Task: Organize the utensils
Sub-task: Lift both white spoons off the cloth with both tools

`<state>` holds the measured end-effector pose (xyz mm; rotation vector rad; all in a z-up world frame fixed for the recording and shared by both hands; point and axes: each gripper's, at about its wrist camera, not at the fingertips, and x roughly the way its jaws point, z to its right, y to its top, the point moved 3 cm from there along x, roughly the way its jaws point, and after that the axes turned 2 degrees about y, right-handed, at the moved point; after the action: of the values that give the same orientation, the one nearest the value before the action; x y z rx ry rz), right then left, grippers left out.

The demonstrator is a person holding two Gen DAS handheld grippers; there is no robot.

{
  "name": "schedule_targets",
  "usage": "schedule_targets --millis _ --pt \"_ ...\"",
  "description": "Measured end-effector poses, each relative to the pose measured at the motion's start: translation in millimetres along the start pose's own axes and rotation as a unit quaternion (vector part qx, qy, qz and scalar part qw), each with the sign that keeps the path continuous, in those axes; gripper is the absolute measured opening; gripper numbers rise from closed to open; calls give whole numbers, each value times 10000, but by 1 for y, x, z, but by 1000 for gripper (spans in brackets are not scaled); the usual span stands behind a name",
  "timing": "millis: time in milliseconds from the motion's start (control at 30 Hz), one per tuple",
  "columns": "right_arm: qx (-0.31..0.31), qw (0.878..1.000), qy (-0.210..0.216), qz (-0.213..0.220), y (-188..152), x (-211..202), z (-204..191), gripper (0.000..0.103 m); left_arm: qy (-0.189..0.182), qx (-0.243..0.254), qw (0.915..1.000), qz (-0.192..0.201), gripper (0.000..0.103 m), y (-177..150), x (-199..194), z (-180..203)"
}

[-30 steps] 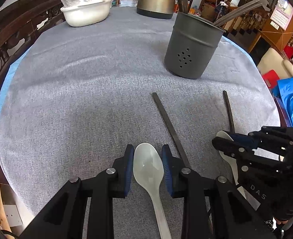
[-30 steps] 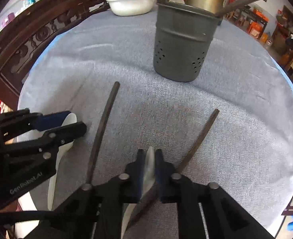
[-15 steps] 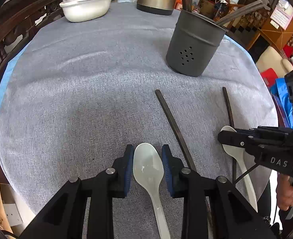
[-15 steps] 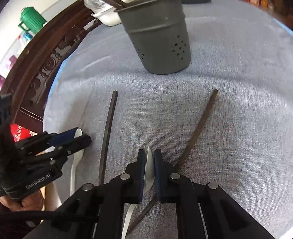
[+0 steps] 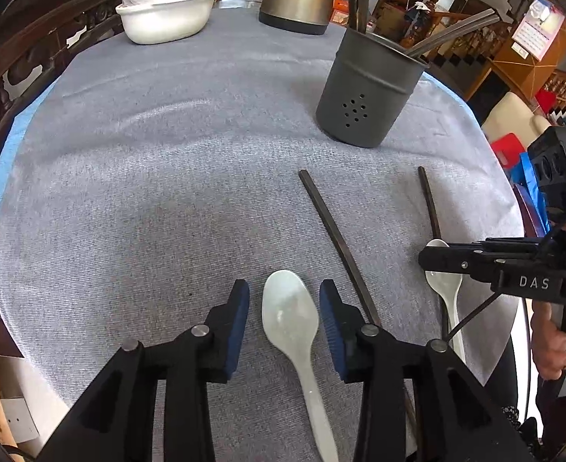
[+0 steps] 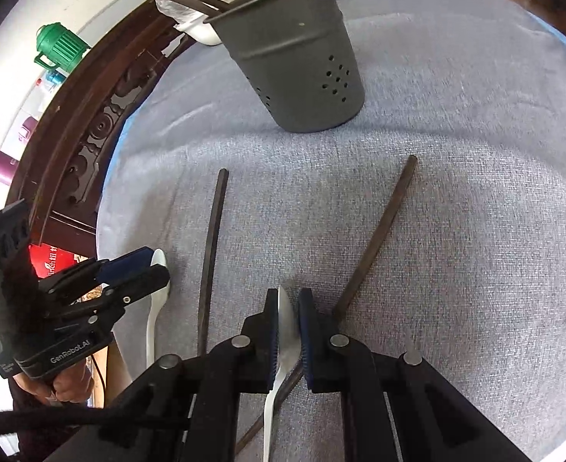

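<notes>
the left gripper has just been opening; its blue pads now stand clear on either side of a white ceramic spoon lying flat on the grey tablecloth, touching neither side. the right gripper is pinched narrow on a second white spoon, gripped edge-on by its bowl just above a dark chopstick; another chopstick lies between the two spoons. the grey perforated utensil holder stands upright further back with chopsticks in it, well apart from both spoons.
</notes>
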<state>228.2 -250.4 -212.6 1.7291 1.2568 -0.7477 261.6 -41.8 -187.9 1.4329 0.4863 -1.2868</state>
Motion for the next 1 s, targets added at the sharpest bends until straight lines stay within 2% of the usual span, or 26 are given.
schedule_targets --millis 300,633,700,800,933,1000 --pt "127 9997 108 -157 -1 -4 4 13 -150 24 9999 29 39 1 -6 -3" --pt "299 9984 397 -267 -4 -10 15 14 -486 -16 9988 3 38 -2 -4 -4" --pt "284 9984 413 -249 -4 -8 13 15 -507 1 9987 -21 21 -3 -2 -3" --pt "124 9993 347 -112 -7 -9 12 14 -524 -14 9986 -46 9 -3 1 -4" --pt "-192 9998 -11 65 -11 -10 4 9 -476 -21 9989 -49 8 -4 5 -5" --pt "-274 9995 -129 95 -12 -10 2 7 -328 37 9994 -107 8 -4 7 -3"
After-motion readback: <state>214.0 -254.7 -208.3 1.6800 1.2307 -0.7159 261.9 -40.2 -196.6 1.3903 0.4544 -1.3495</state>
